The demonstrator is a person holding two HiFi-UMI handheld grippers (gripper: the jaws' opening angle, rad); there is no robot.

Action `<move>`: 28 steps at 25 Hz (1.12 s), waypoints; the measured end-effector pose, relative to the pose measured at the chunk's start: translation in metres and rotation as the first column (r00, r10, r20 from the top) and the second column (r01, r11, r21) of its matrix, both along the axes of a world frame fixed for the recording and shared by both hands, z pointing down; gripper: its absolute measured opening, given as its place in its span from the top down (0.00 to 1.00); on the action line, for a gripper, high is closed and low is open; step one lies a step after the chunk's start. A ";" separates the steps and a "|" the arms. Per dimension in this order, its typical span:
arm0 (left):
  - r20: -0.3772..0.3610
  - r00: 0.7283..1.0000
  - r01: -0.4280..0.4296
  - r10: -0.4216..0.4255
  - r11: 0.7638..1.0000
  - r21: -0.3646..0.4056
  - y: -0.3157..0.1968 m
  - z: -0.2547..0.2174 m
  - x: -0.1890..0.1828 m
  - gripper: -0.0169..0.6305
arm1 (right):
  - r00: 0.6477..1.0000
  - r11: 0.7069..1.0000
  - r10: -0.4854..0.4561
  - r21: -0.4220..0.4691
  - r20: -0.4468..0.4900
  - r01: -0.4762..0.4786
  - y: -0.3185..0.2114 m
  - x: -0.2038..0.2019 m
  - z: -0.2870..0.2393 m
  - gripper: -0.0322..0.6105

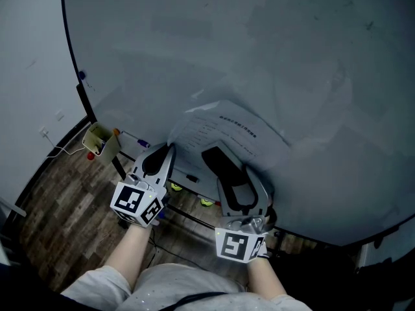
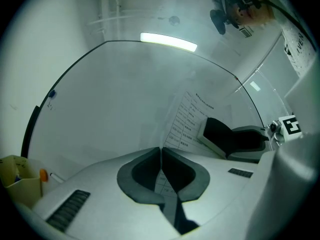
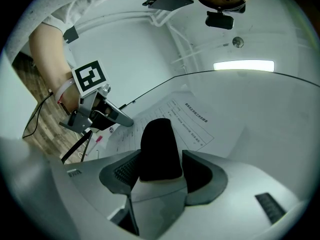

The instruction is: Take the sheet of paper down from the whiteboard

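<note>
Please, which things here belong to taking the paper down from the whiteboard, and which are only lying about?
Belong to the job:
sheet of paper; whiteboard; left gripper, shut on the paper's edge; right gripper, shut on the black eraser.

Lying about:
yellow box beside the board; white cable.

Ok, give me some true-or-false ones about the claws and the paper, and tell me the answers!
1. The left claw pinches the edge of the sheet of paper. True.
2. The right claw is empty. False: a black block stands between its jaws.
3. The paper has printed writing on it. True.
4. The whiteboard is full of drawings. False: it is nearly bare.
5. The paper lies on the floor. False: it is up against the whiteboard.
</note>
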State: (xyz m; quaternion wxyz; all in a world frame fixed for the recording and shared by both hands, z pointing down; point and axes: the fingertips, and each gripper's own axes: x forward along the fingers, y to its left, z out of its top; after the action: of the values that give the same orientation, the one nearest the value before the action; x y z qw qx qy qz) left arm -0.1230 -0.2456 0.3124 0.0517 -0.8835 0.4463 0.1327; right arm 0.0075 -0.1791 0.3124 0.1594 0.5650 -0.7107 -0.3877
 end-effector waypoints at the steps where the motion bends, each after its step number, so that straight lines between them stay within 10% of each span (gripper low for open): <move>1: 0.001 1.000 0.002 -0.002 1.000 0.000 0.000 -0.001 0.000 0.94 | 1.000 1.000 0.002 0.000 -0.001 -0.002 -0.001 0.001 0.000 0.54; 28: -0.001 0.999 0.040 -0.040 0.999 0.026 0.010 -0.009 -0.008 0.94 | 1.000 1.000 0.019 0.010 0.009 -0.019 0.001 0.004 -0.003 0.54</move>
State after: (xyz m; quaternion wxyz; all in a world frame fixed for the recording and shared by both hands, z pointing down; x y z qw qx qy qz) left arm -0.1307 -0.2357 0.3032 0.0659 -0.8736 0.4622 0.1375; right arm 0.0110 -0.1779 0.3096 0.1570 0.5744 -0.7040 -0.3869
